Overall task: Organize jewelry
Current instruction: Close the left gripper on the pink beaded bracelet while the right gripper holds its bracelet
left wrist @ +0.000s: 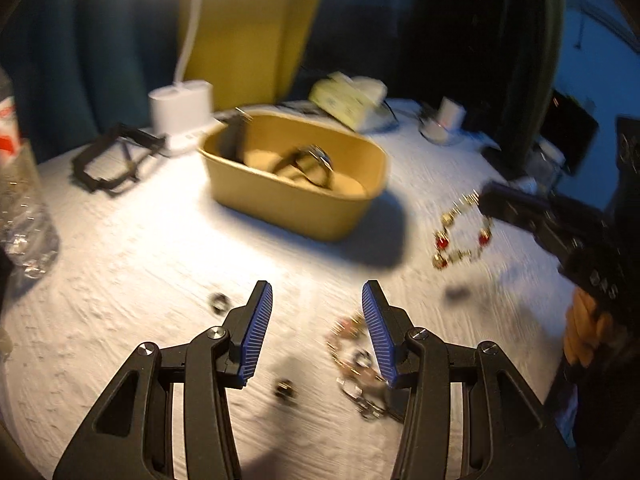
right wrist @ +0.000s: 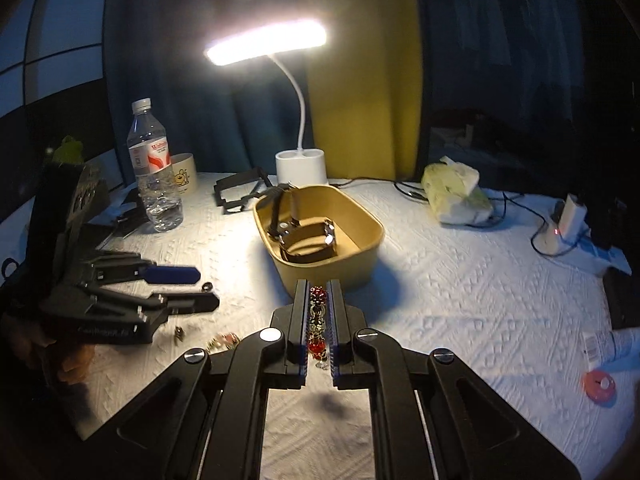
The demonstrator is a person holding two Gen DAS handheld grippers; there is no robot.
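Observation:
A tan oval box [left wrist: 296,196] stands on the white cloth and holds watches [right wrist: 308,240]. My right gripper [right wrist: 319,292] is shut on a gold bracelet with red beads [right wrist: 317,320], held above the cloth just in front of the box [right wrist: 360,256]. In the left wrist view the bracelet [left wrist: 460,236] hangs from the right gripper [left wrist: 486,200], to the right of the box. My left gripper [left wrist: 317,300] is open and empty, low over the cloth. A pile of jewelry [left wrist: 360,364] lies by its right finger. Small rings [left wrist: 220,302] [left wrist: 285,390] lie near its left finger.
A lit white desk lamp [right wrist: 300,166] stands behind the box. A water bottle [right wrist: 154,168] and a mug [right wrist: 184,174] are at the left. A black frame [left wrist: 112,160], a tissue pack [right wrist: 456,194], cables and a charger [right wrist: 564,224] lie around.

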